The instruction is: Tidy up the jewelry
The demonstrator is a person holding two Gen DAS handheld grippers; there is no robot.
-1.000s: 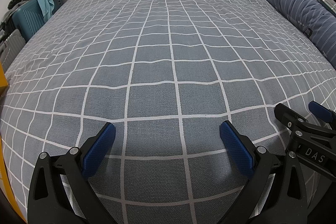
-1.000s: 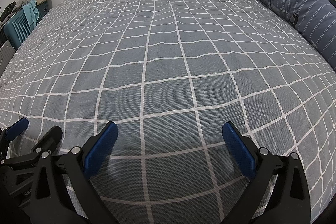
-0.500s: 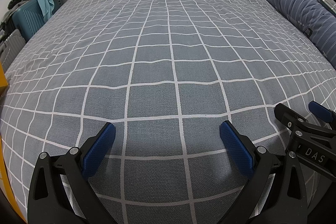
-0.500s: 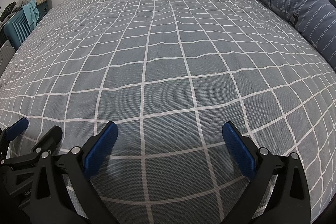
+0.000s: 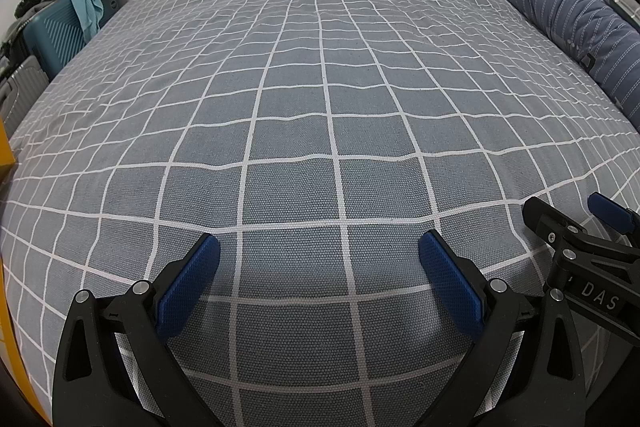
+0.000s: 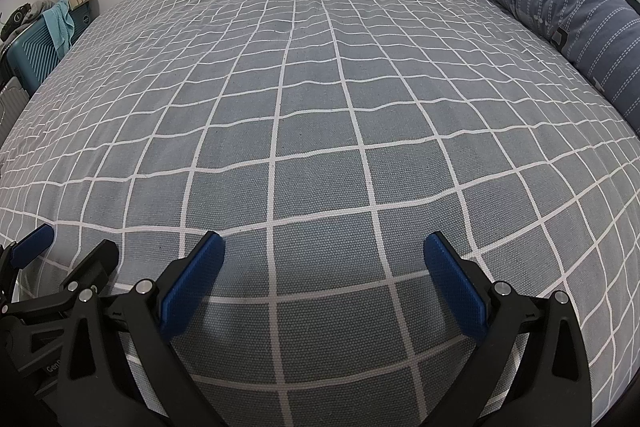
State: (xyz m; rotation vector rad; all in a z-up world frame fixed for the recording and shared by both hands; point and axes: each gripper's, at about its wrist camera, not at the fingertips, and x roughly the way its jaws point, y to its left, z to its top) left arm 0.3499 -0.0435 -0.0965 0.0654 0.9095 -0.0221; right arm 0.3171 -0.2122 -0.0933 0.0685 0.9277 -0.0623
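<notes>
Left wrist view is showing the left gripper hovering over the checked bedspread, jaws spread wide, gripping nothing. Beside it, the right gripper is likewise gaping wide and empty above the same cloth; jewelry is not appearing in either view

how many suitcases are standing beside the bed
2, both off the bed's left edge: a ribbed teal hard-shell suitcase with a light blue cloth draped on it, and a grey ribbed suitcase in front of it. Others may be hidden.
</notes>
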